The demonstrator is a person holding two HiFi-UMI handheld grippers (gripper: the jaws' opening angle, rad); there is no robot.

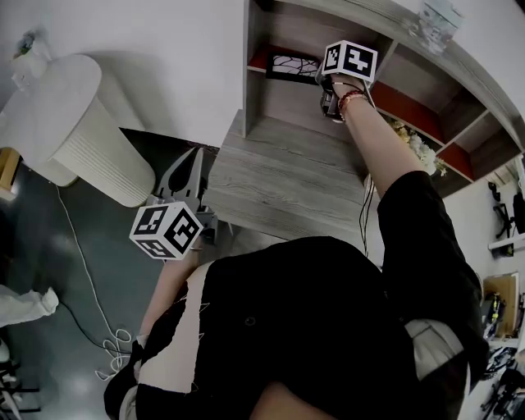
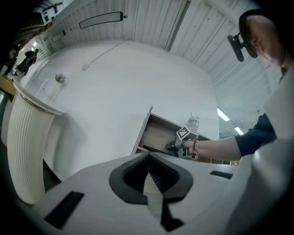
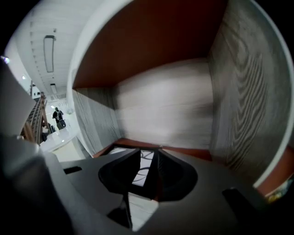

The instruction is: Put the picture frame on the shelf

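Note:
The picture frame (image 1: pixel 291 67), black-edged with a white print of dark lines, lies on the red floor of the upper left compartment of the grey wooden shelf (image 1: pixel 279 164). My right gripper (image 1: pixel 320 78) reaches into that compartment at the frame's right end. In the right gripper view the jaws (image 3: pixel 149 158) stand apart, with the picture frame (image 3: pixel 143 167) showing in the gap between them, and the pads do not press on it. My left gripper (image 1: pixel 195 156) hangs low at the shelf's left front corner. Its jaws (image 2: pixel 148 158) meet with nothing between them.
A white ribbed cylinder (image 1: pixel 78 123) stands on the floor left of the shelf, with a white cable (image 1: pixel 90 303) trailing nearby. A clear bottle (image 1: pixel 435 25) sits on the shelf top. Pale flowers (image 1: pixel 418 148) fill a compartment to the right. A person (image 3: pixel 57 117) stands far off.

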